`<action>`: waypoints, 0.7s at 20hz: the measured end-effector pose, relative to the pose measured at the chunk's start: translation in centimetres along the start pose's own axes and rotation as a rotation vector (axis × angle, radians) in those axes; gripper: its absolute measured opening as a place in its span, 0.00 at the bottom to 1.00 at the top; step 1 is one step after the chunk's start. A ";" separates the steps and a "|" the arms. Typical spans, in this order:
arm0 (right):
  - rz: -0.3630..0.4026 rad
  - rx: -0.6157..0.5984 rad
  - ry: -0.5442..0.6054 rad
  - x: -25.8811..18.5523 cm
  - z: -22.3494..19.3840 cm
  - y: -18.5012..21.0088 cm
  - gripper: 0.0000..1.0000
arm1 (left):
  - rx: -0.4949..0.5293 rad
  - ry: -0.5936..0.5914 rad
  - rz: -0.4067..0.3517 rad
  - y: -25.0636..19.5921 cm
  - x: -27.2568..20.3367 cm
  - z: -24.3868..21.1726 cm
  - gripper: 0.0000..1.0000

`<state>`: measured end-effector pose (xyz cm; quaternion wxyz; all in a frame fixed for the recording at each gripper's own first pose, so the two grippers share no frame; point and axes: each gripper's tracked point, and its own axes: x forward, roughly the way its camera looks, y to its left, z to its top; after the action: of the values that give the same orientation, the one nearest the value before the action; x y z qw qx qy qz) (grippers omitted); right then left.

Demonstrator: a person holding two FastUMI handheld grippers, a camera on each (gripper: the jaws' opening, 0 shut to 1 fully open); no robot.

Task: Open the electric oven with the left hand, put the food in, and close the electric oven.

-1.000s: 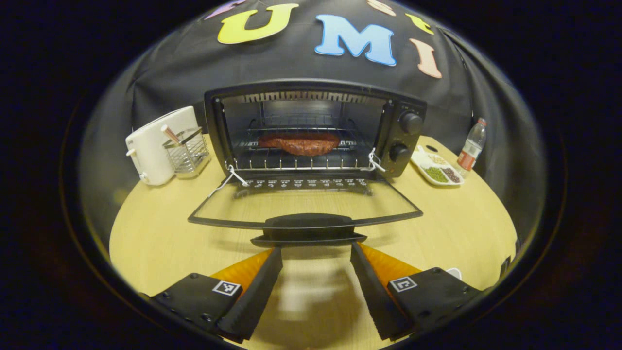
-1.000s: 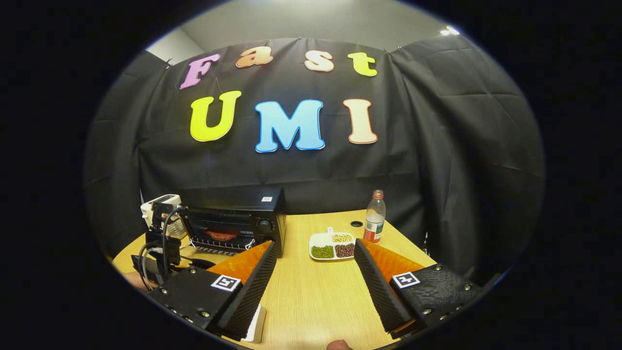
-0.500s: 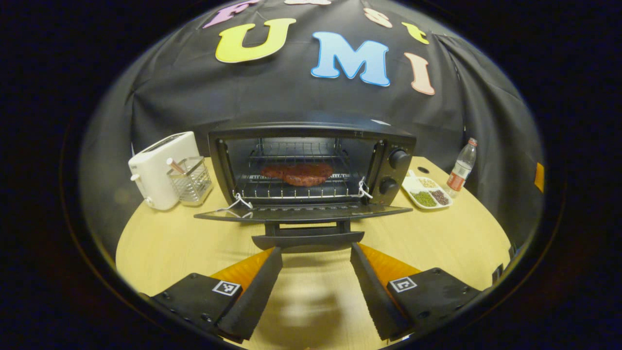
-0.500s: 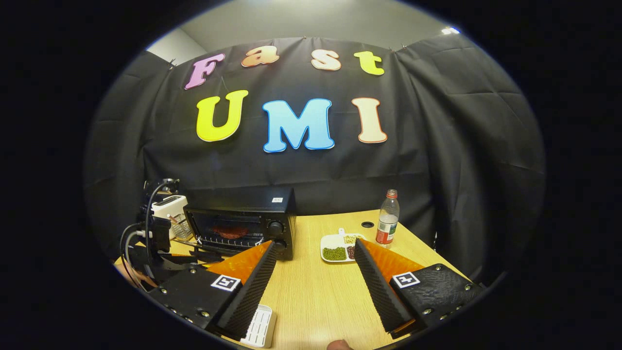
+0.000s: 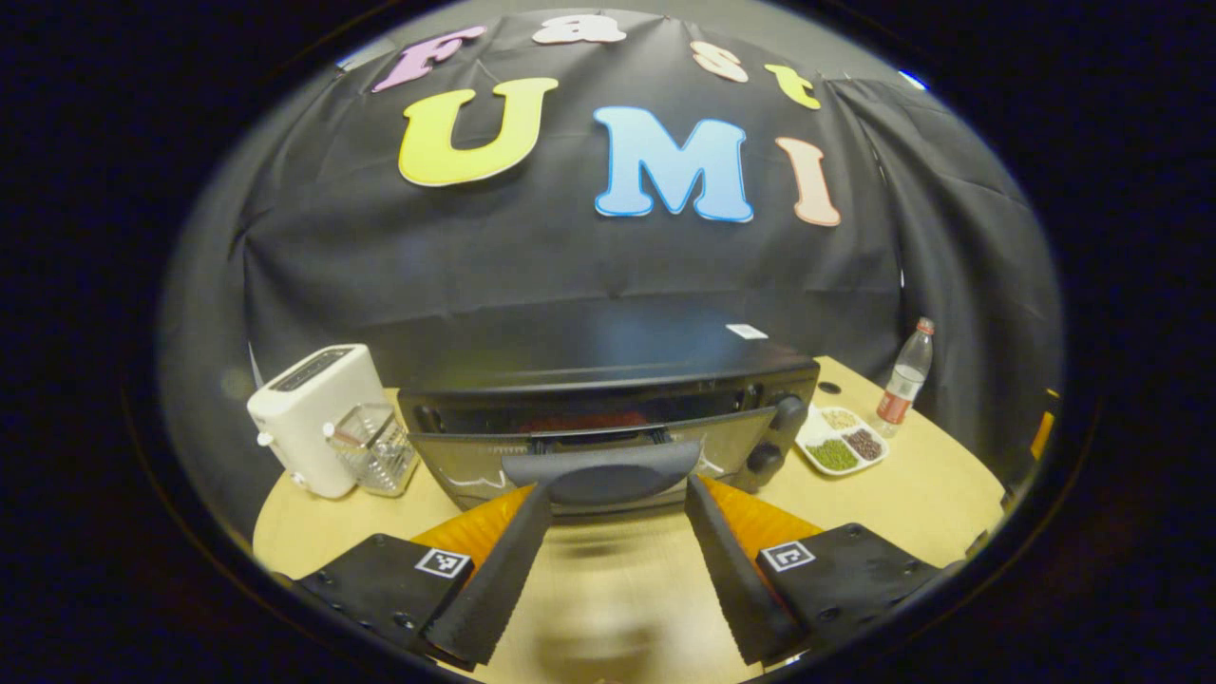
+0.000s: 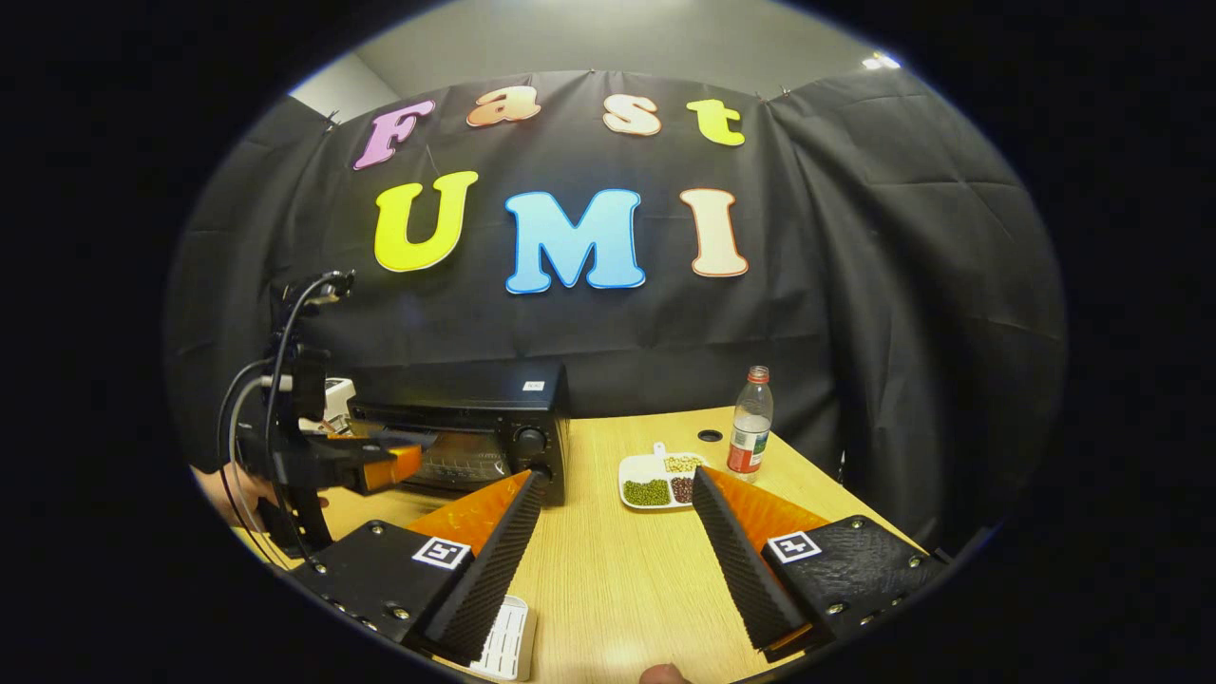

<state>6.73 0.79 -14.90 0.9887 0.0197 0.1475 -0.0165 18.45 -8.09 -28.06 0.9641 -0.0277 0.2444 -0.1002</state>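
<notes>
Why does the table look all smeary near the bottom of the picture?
In the left gripper view the table between the fingers is blurred, probably from motion, while the oven door handle looks fairly sharp; in the right gripper view the table shows crisp wood grain.

Left gripper (image 5: 616, 499) spread wide, level; right gripper (image 6: 616, 494) likewise gaping, idle.

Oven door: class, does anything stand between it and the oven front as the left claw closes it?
Nothing visible does. The oven door is nearly shut, leaving a narrow gap at the top where the food sits inside, and the open left claw is at the handle.
</notes>
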 end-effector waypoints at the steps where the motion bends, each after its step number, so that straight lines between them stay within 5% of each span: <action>1: -0.003 0.005 -0.005 -0.1 0.3 0.0 0.98 | 0.007 -0.033 0.005 0.2 0.1 1.0 0.95; 4: -0.006 0.016 -0.031 -0.3 1.2 -0.4 0.98 | 0.022 -0.148 0.013 0.6 -1.1 4.9 1.00; 6: 0.006 0.027 -0.063 -0.8 2.6 -0.6 0.98 | 0.035 -0.219 0.021 0.4 -3.3 7.5 0.93; 8: 0.025 0.031 -0.098 -1.0 4.2 -0.7 0.98 | 0.042 -0.285 0.039 -0.1 -6.0 10.0 1.00; 11: 0.048 0.031 -0.122 -1.8 6.3 -1.6 0.98 | 0.023 -0.361 0.070 -0.6 -11.0 12.8 0.90; 14: 0.068 0.047 -0.150 -3.1 8.2 -3.3 0.98 | -0.020 -0.393 0.097 -1.0 -16.0 14.0 0.99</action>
<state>6.04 -2.76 -6.25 0.9963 0.0467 0.0717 0.0120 11.15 -5.66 -8.23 0.9966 -0.0444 0.0533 -0.0441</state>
